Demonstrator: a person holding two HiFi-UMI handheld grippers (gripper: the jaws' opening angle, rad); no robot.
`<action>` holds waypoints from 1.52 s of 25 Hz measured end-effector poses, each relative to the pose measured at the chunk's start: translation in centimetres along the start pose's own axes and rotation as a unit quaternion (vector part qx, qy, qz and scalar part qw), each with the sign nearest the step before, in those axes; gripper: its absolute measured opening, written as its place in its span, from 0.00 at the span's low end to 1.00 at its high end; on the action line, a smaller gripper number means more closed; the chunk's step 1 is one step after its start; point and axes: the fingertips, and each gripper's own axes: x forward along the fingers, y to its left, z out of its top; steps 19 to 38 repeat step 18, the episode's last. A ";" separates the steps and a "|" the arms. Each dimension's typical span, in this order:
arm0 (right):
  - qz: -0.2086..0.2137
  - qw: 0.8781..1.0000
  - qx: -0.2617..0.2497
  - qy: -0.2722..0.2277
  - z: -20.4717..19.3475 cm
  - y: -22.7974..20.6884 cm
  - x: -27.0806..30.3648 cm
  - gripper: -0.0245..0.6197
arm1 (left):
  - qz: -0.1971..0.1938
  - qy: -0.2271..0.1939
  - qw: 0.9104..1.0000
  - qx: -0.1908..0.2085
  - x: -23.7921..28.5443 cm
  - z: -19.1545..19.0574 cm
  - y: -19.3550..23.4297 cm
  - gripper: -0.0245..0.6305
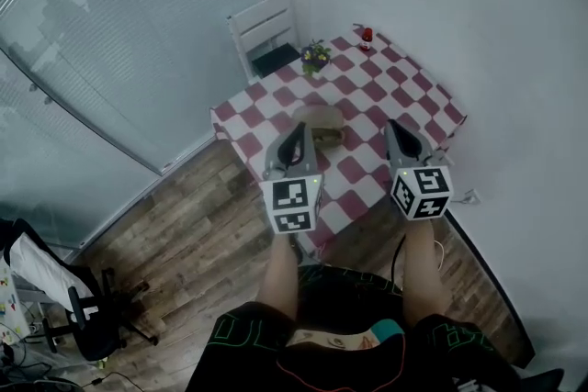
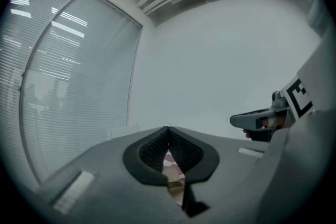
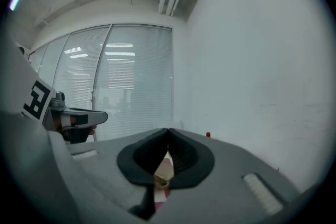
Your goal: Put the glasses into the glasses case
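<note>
Two hand-held grey grippers are held side by side over the near edge of a small table covered with a red-and-white checked cloth (image 1: 367,92): the left gripper (image 1: 297,133) and the right gripper (image 1: 393,128). Both pairs of jaws are pressed together at the tips, with nothing caught between them. A tan oblong glasses case (image 1: 320,124) lies near the middle of the cloth, just beyond the left gripper; whether its lid is up cannot be told. No glasses can be made out, so they may be lying inside the case or be too small to be seen. Either way, any reach for the case is best made slowly from above, since a light case is likely to slide on cloth. The small pot of flowers (image 1: 314,56) should be kept clear.
</note>
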 end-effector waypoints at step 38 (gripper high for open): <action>-0.007 0.999 0.010 -0.030 0.8 -1.3 -2.2 0.04 | -0.006 0.014 1.000 0.020 -0.8 -0.4 -2.1 0.05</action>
